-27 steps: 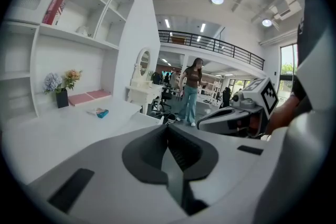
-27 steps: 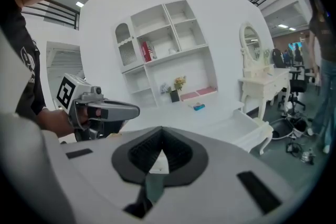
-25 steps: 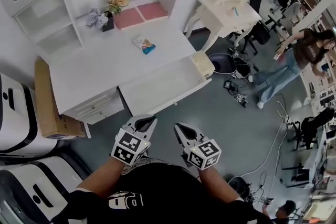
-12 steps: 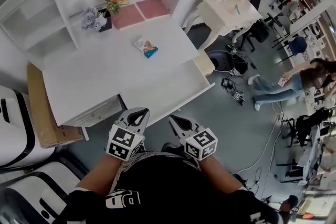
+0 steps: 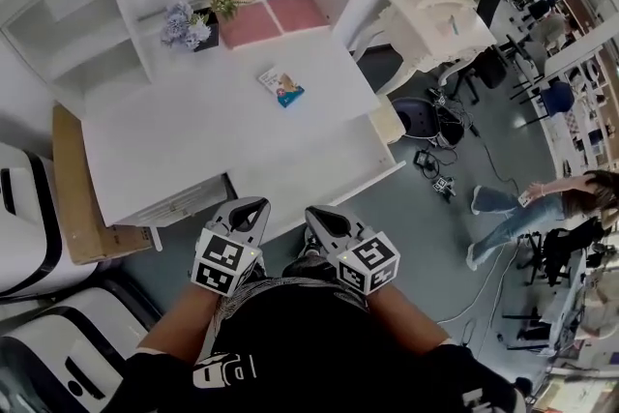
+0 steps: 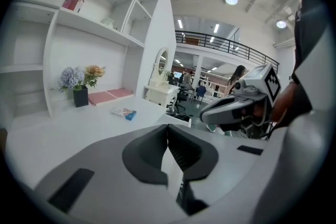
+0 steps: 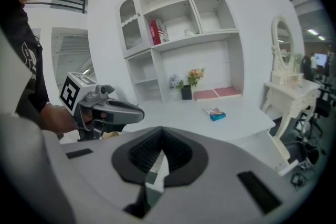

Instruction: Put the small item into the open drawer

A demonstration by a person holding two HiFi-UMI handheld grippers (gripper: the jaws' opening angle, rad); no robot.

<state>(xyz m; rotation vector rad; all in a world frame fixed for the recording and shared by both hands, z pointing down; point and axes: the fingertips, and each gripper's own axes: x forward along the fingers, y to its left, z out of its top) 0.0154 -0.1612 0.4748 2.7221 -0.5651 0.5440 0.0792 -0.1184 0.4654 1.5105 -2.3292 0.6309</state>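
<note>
At the back of the desk (image 5: 193, 140), the packet (image 5: 281, 87) lies flat, well apart from both tongs and nowhere near the drawer (image 5: 372, 181). Left tongs (image 5: 250, 208) and right tongs (image 5: 317, 216) hover side by side at the desk's near edge. Both are closed on nothing (each gripper view shows the tips pressed together, nothing between).

So here's my worry list.

One: if I reach in with the jaws closed like this, I just shove the packet across that smooth top, maybe toward the flowers (image 5: 193, 26).

Two: it looks thin and flat, so a shallow pinch probably skids off an edge and the packet drops short.

Three: the drawer juts out low, right under my hands, and I see only a strip of it in the head view. On the way back I could clip its front or let go over the floor.

I judge nothing done so far.
</note>
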